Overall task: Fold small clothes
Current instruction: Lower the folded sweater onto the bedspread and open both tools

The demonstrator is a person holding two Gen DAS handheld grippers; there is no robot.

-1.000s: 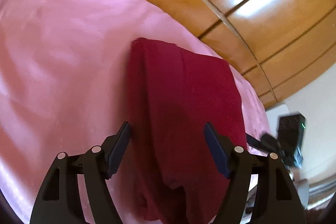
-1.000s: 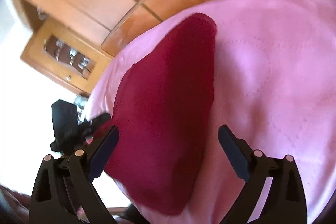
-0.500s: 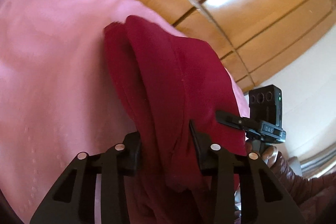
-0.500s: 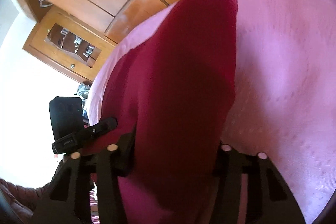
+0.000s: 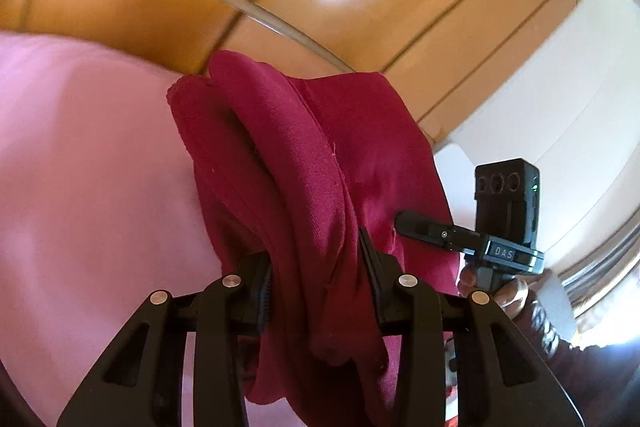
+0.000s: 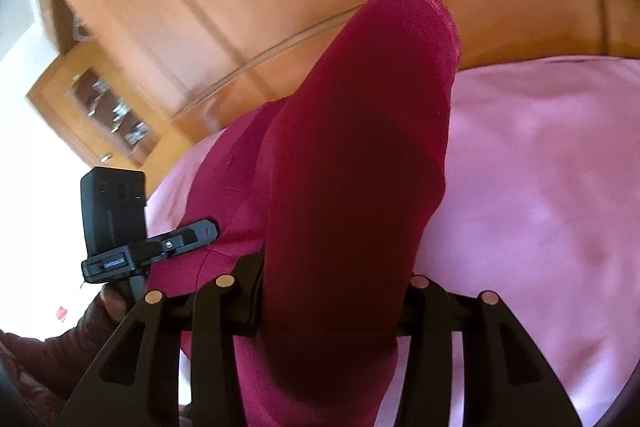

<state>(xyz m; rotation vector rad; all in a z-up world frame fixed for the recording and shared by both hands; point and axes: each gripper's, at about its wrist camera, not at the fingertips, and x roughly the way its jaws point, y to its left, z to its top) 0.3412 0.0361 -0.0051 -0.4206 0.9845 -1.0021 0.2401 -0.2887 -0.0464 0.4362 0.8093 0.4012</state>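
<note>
Pinching the red garment [image 5: 320, 163] (bunched), left tool [image 5: 316, 291] and right tool [image 6: 332, 303] above pink bedspread [image 5: 88, 187].

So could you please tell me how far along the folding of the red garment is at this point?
Done: the red garment is already bunched into a long, narrow strip and both ends are gripped. In hand: the left hand-held gripper and right hand-held gripper are each clamped on it, raising the near end above the pink bedspread. Left: bringing that end over, laying it flat and releasing; no finished fold shows yet.
</note>
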